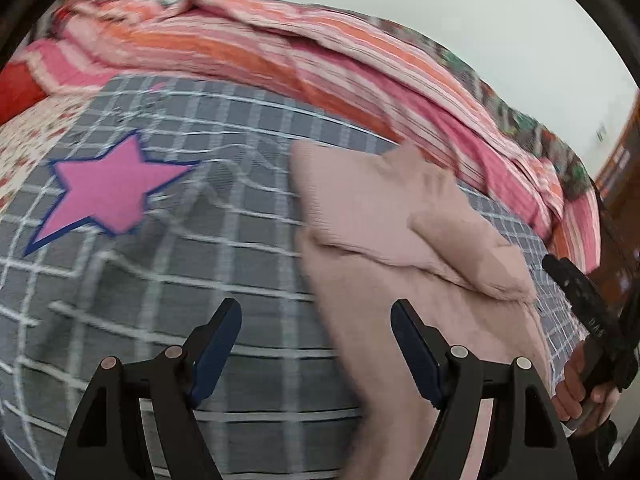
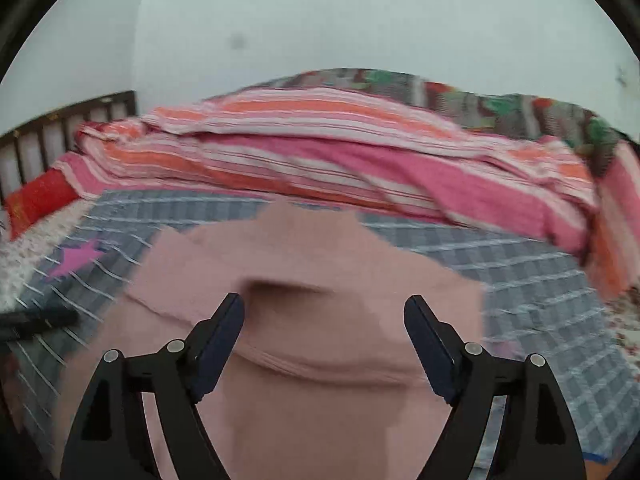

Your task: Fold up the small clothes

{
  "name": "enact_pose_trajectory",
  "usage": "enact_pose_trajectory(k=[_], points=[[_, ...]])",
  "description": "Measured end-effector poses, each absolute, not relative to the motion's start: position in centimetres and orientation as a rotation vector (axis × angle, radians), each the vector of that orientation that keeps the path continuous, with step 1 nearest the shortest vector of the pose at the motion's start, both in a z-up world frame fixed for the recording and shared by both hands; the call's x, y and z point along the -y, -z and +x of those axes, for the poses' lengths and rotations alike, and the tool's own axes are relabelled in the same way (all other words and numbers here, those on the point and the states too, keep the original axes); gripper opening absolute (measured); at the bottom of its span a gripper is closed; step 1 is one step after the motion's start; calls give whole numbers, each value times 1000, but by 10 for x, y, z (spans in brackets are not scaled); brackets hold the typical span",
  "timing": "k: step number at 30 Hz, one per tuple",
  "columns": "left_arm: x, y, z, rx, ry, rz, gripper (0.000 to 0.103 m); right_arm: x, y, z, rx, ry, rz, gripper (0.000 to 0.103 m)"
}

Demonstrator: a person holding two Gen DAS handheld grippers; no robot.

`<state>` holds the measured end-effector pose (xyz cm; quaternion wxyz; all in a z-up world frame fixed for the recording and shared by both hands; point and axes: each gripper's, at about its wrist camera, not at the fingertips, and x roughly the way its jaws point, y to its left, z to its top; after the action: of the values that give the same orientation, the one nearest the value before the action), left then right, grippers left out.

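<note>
A small dusty-pink garment (image 1: 372, 216) lies partly folded on a grey checked blanket (image 1: 200, 280), with one flap doubled over its top right. My left gripper (image 1: 316, 306) hangs open above the garment's left edge, nothing between its fingers. In the right wrist view the same pink garment (image 2: 304, 248) fills the foreground, a ribbed hem crossing it. Low over its middle, my right gripper (image 2: 325, 301) stands open and holds nothing. A person's hand (image 1: 580, 392) carries that right tool at the left wrist view's right edge.
The blanket (image 2: 540, 280) bears a pink star patch (image 1: 104, 192) left of the garment. A bunched pink and orange striped quilt (image 2: 320, 144) lies along the far side. A red pillow (image 2: 36, 200) and dark headboard (image 2: 60, 120) sit far left.
</note>
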<state>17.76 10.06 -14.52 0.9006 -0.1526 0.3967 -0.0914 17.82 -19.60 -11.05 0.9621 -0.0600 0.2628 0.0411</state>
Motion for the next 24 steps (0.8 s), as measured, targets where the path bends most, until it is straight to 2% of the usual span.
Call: enact_pose_trajectory(k=[3, 6, 14, 17, 18, 19, 20, 24], points=[[-62, 139, 183, -832, 211, -246, 76, 240, 124, 168, -557, 4, -106, 81], [-19, 133, 194, -842, 259, -187, 76, 284, 146, 164, -608, 11, 47, 81], [55, 131, 247, -847, 200, -156, 76, 312, 179, 175, -681, -13, 196, 81], [58, 137, 264, -836, 147, -143, 76, 311, 180, 172, -678, -10, 186, 81], [55, 140, 271, -839, 106, -138, 72, 309, 180, 173, -681, -8, 174, 81], [48, 140, 273, -834, 84, -148, 61, 308, 180, 174, -686, -4, 165, 81], [38, 140, 274, -824, 80, -173, 58, 307, 181, 175, -690, -1, 161, 81], [-12, 138, 266, -801, 96, -317, 56, 306, 182, 177, -695, 10, 147, 81]])
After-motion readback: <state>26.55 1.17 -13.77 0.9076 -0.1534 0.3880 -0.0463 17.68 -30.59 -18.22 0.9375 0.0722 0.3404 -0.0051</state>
